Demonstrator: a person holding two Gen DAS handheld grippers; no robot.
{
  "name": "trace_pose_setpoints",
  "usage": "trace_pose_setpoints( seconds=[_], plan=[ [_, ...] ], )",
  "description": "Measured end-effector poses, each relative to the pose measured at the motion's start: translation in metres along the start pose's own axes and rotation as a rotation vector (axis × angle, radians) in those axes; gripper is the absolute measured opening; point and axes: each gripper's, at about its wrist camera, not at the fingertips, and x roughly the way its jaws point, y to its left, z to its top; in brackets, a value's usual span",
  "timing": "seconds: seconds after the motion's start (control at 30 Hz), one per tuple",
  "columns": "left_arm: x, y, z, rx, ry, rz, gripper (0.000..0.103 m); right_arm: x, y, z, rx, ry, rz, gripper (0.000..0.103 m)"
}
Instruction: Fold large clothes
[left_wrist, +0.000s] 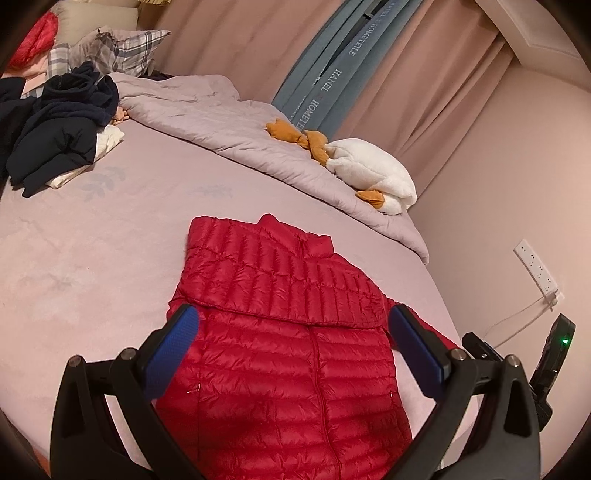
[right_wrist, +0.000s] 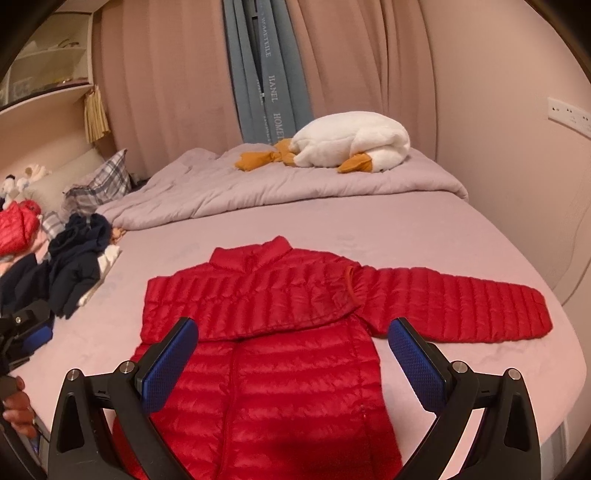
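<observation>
A red quilted down jacket (left_wrist: 284, 354) lies flat, front up, on the pink bed sheet (left_wrist: 92, 258). Its left sleeve is folded across the chest. In the right wrist view the jacket (right_wrist: 280, 343) shows its right sleeve (right_wrist: 461, 306) stretched out to the right. My left gripper (left_wrist: 295, 325) is open and empty, hovering above the jacket's middle. My right gripper (right_wrist: 293, 336) is open and empty, above the jacket near the right armpit. The right gripper also shows at the right edge of the left wrist view (left_wrist: 517, 369), and the left gripper at the left edge of the right wrist view (right_wrist: 26, 332).
A pile of dark navy clothes (left_wrist: 51, 136) lies at the far left of the bed. A rumpled lilac duvet (left_wrist: 229, 125) and a white and orange plush goose (left_wrist: 369, 170) lie along the far side. Plaid pillows (left_wrist: 122, 48), curtains and a wall socket (left_wrist: 535, 269) surround the bed.
</observation>
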Motion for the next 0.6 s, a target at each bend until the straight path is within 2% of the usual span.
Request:
trace_pose_setpoints(
  seconds=[0.4,0.6],
  plan=[
    [0.003,-0.003,-0.002,0.001,0.020,-0.008,0.103,0.003,-0.011,-0.001,0.045,0.007,-0.017,0.102],
    [0.016,-0.010,-0.006,0.013,0.058,-0.006,0.103,0.004,-0.024,-0.005,0.074,0.014,-0.030,0.102]
  ],
)
